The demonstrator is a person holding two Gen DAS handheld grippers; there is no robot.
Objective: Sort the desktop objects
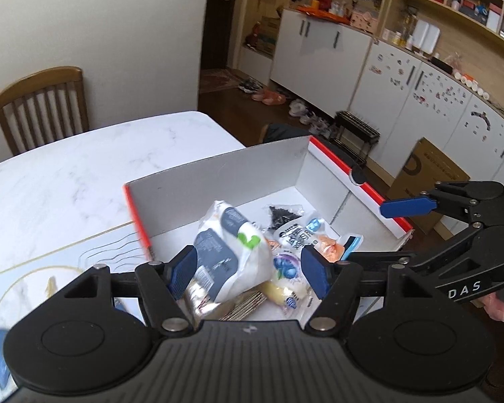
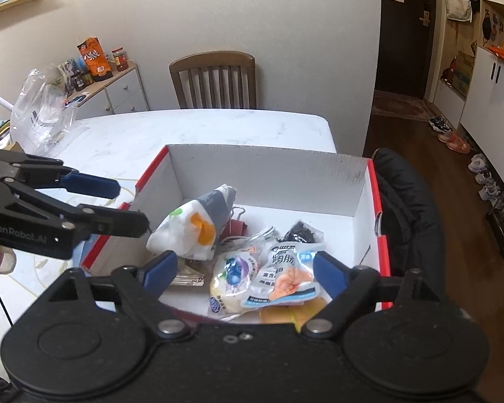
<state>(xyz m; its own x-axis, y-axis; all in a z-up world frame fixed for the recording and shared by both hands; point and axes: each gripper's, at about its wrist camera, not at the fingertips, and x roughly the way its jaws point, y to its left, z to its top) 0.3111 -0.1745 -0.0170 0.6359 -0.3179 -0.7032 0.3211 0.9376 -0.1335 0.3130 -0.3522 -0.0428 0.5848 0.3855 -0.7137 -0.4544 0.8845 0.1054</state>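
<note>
A white cardboard box with red edges (image 1: 218,171) (image 2: 268,171) stands on the marble table. In it lie a white and grey snack pouch (image 1: 228,248) (image 2: 191,231), a blueberry-print packet (image 1: 285,268) (image 2: 233,278), a white and orange sachet (image 2: 285,272), a small bag of dark bits (image 1: 280,215) (image 2: 300,231) and a binder clip (image 2: 235,215). My left gripper (image 1: 248,272) is open above the box, the pouch between its fingers but loose. My right gripper (image 2: 245,272) is open over the packets. Each gripper shows in the other's view (image 1: 406,206) (image 2: 117,205).
A wooden chair (image 2: 215,77) stands behind the marble table (image 1: 84,168). A clear plastic bag (image 2: 40,114) lies at the table's far left. A patterned mat (image 1: 50,268) lies left of the box. A dark jacket (image 2: 406,201) hangs right of the box.
</note>
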